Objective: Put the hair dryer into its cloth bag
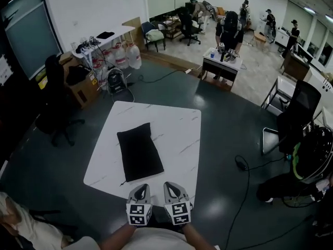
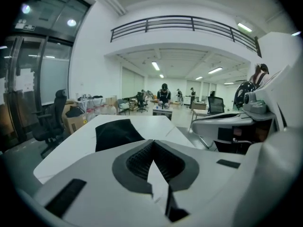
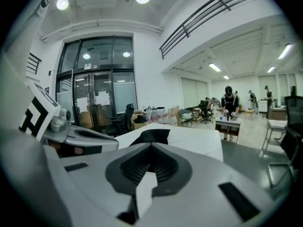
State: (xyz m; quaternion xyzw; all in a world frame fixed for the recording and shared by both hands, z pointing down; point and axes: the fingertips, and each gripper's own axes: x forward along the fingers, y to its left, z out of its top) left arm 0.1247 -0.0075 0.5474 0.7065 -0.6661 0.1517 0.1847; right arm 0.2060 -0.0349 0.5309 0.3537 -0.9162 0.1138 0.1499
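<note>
- The left hand-held gripper point(image 1: 140, 188) has its jaws fully together with nothing between them. Its own view shows the ribbed pads point(image 2: 142, 157) meeting with only bare table beyond.
- The right hand-held gripper point(image 1: 172, 186) is closed and empty in the same way, its pads point(image 3: 163, 167) pressed against each other.
- Both are held side by side close to the person's body, just off the near edge of the table point(image 1: 177, 134). Neither touches anything.
- The bag point(image 1: 139, 151) lies alone on the table ahead of them, towards its left half, dark and roughly rectangular. A thin cord trails from its near left corner.
- No dryer shows in any view, neither on the table nor in either grip.
- Judgement: the dryer is probably already inside the bag, which looks slightly filled rather than quite flat. The dark cloth hides its contents, so that cannot be confirmed.
- If so, the task is finished or nearly so. The only step possibly left is drawing the cord tight, and whether the bag's mouth is closed cannot be told from here.
</note>
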